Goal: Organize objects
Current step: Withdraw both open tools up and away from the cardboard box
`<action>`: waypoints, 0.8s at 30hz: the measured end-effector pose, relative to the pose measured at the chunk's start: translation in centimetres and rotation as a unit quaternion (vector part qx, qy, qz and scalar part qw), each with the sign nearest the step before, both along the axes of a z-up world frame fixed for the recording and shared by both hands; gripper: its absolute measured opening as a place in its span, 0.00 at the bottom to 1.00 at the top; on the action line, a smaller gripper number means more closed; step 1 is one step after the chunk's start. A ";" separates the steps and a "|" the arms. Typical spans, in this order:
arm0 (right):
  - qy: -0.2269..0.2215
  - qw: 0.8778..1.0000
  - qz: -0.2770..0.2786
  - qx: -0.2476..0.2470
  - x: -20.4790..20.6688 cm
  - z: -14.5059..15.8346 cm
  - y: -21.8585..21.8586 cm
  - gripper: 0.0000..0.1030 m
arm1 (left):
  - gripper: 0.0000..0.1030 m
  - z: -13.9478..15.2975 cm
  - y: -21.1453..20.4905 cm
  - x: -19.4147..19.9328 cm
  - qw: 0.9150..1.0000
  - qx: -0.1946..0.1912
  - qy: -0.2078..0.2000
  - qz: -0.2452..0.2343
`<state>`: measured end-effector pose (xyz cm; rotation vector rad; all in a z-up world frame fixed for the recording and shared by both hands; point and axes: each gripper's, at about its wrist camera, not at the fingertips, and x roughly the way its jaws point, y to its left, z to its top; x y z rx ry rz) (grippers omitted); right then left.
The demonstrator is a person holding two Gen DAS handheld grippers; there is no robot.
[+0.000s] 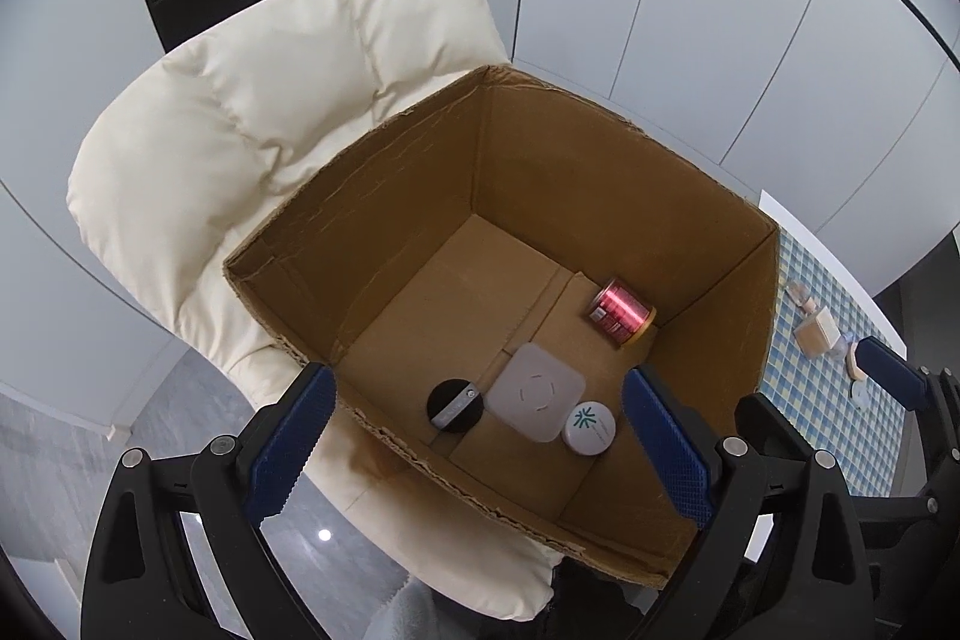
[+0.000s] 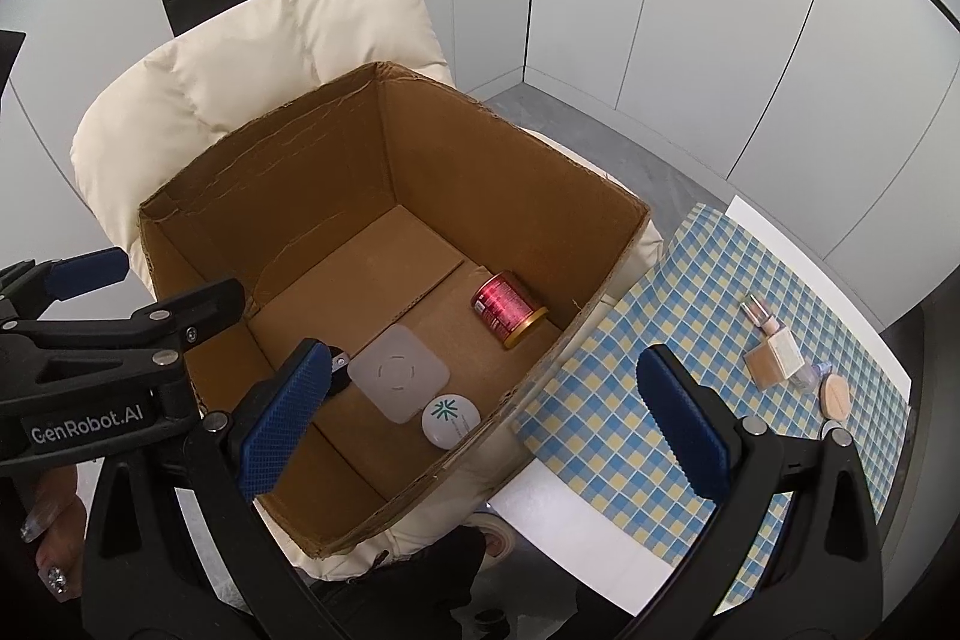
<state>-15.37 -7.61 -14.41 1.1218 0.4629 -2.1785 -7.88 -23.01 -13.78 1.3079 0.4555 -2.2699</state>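
Both pairs of fingers are spread wide and carry nothing: my left gripper hangs over the near edge of the cardboard box, and my right gripper hovers with one finger over the box's near corner and the other over the checked cloth on the counter. Below and between my left fingers, on the box floor, lie a black disc with a silver clip, a pale rounded-square pad and a white round tin with a green mark, the three close together; a red can lies on its side farther ahead, near the far right corner. I judge the packing as partly done, since things remain out on the counter: ahead and to the right of my right fingers, well apart from them, sit a small glass bottle, a tan-and-white block and a round peach compact, with something clear between them that I cannot name. The box stands on a cream padded chair. So I am between placements, with a fresh pick to come. My next move, as I see it, calls for swinging the right fingers out over the cloth, lowering them around one small item, probably the block, and closing gently, as these pieces look light and easy to knock over.
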 end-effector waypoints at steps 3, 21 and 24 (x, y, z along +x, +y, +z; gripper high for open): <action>0.001 1.000 -0.001 -0.003 0.2 0.3 0.2 1.00 | 0.94 0.2 -0.1 0.3 1.000 0.005 0.003 0.004; -0.008 1.000 -0.020 -0.005 2.9 1.1 3.4 1.00 | 0.94 1.5 2.0 3.9 1.000 -0.004 0.012 -0.001; -0.008 1.000 -0.023 -0.009 3.5 1.5 4.2 1.00 | 0.94 1.8 2.6 4.9 1.000 -0.004 0.014 -0.001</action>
